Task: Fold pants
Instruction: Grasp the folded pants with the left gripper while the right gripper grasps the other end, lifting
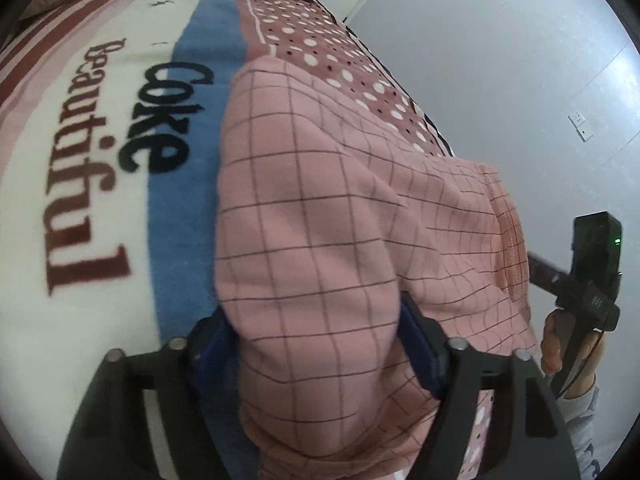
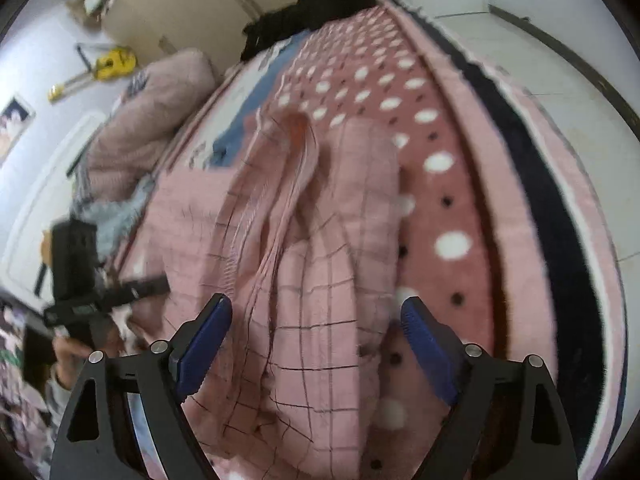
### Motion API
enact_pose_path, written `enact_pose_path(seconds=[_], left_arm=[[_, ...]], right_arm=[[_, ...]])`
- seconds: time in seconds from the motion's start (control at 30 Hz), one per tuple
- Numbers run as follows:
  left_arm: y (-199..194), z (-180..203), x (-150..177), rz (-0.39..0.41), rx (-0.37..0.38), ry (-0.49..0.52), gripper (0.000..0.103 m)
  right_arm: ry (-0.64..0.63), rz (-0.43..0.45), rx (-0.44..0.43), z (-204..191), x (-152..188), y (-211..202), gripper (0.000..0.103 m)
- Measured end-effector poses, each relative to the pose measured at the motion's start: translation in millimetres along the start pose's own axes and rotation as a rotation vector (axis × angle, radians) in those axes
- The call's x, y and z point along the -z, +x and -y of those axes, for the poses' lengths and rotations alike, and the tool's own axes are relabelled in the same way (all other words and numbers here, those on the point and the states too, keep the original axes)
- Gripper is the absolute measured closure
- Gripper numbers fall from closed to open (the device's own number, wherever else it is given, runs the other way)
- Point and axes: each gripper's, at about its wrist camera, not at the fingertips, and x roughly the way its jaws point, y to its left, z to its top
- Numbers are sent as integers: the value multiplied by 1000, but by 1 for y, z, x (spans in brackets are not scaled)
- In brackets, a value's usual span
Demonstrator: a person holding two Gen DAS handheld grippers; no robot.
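Left wrist view: the pink checked pants [image 1: 320, 208] lie on the printed fleece blanket [image 1: 100, 140] of a bed, along its dotted border and near the edge that drops to the pale floor; the cloth is doubled over itself in a soft, rounded bundle with a smooth folded edge toward the blue stripe, so at least one fold looks made; the ribbed waistband [image 1: 510, 240] shows at the right end, hanging near the bed's edge. The left gripper [image 1: 312, 344] straddles the near end of the bundle with jaws spread; cloth bulges between the blue pads, one pad half buried, but whether they press on it I cannot tell. At the far right a hand carries the right gripper [image 1: 592, 280], seen from the side only.

Right wrist view: blurred; the pants [image 2: 320, 280] run away from the camera in long puckered ridges, thin dark grid lines on matte, slightly fuzzy fabric; the waistband [image 2: 298, 136] is bunched and gathered at the far end. The right gripper [image 2: 316, 344] stands wide open over the near cloth, the pads clear of it on both sides. The left gripper [image 2: 76, 280] sits at the left. The blanket's dotted band [image 2: 440, 160] is plush; its dark edge falls to the floor.

Judgement: the bundle is loose and uneven; smoothing and a further fold seem left.
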Motion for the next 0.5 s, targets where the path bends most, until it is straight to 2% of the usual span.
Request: enact_pose_path(seconds=[0.1, 0.13, 0.17, 0.27, 0.33, 0.43, 0.5], left_arm=[[5, 5, -5, -4, 8, -8, 39], [8, 7, -6, -4, 5, -14, 39], [8, 7, -6, -2, 1, -19, 41], [6, 8, -4, 0, -1, -23, 50], [3, 5, -1, -3, 9, -30, 53], [2, 2, 1, -2, 24, -42, 56], [-2, 3, 7, 0, 30, -44, 61]], right_arm=[[-30, 45, -5, -8, -5, -13, 17], [-44, 45, -4, -14, -7, -12, 15], [-59, 41, 3, -20, -7, -9, 8], [-74, -6, 46, -27, -5, 11, 6], [-29, -57, 58, -18, -1, 26, 7], [28, -52, -6, 3, 7, 27, 10], [51, -50, -45, 10, 9, 24, 25]])
